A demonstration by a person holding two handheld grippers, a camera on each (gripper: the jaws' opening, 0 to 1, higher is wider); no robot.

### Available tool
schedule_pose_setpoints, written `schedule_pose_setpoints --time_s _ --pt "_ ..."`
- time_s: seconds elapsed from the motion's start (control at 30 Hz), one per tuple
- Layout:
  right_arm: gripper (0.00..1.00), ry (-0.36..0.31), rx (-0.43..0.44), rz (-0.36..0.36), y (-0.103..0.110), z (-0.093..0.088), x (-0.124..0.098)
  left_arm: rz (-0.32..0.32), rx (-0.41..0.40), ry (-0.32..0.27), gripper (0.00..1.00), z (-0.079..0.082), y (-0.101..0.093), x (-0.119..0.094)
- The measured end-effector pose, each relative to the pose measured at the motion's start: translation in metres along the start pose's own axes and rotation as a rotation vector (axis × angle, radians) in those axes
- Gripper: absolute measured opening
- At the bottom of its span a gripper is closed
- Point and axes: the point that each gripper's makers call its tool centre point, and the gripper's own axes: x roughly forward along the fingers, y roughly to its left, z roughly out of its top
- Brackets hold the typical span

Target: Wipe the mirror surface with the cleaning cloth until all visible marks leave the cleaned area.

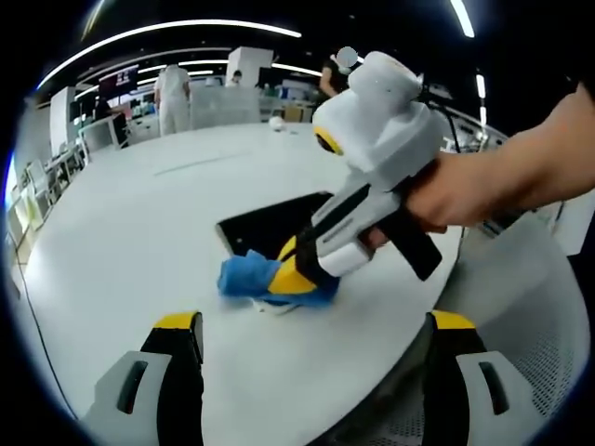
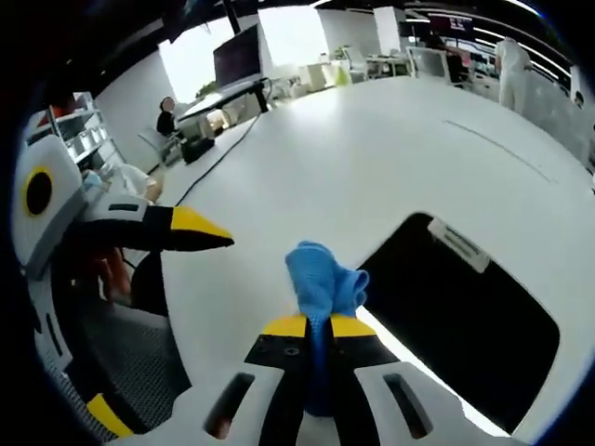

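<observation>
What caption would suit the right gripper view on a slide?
Right gripper shut on a blue cloth beside a dark mirror on a white table.

"What sort of place am I working in?"

"An open-plan office or lab, I'd say: ceiling light strips (image 1: 167, 32), a large white table (image 2: 372, 139), a monitor (image 2: 237, 56), shelving (image 2: 79, 130), people (image 1: 172, 93) standing among distant desks."
</observation>
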Motion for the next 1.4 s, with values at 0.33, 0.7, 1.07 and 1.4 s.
schedule_pose_setpoints --time_s 0.33,0.7,1.07,1.4 --pt "0.01 0.028 -0.068 0.008 -0.003 0.002 0.0 0.0 -0.002 0.0 0.99 0.0 0.0 0.0" --pt "0.0 0.025 -0.085 0.008 -0.014 0.007 0.002 0.002 -0.007 0.001 0.99 -0.001 0.0 0.0" --pt "0.0 0.016 -0.062 -0.01 -0.036 0.015 0.006 0.001 -0.01 -0.001 0.99 0.0 0.001 0.0" --pt "0.0 0.02 -0.056 -0.006 -0.046 0.019 0.008 0.001 -0.016 -0.001 0.99 0.0 0.001 0.001"
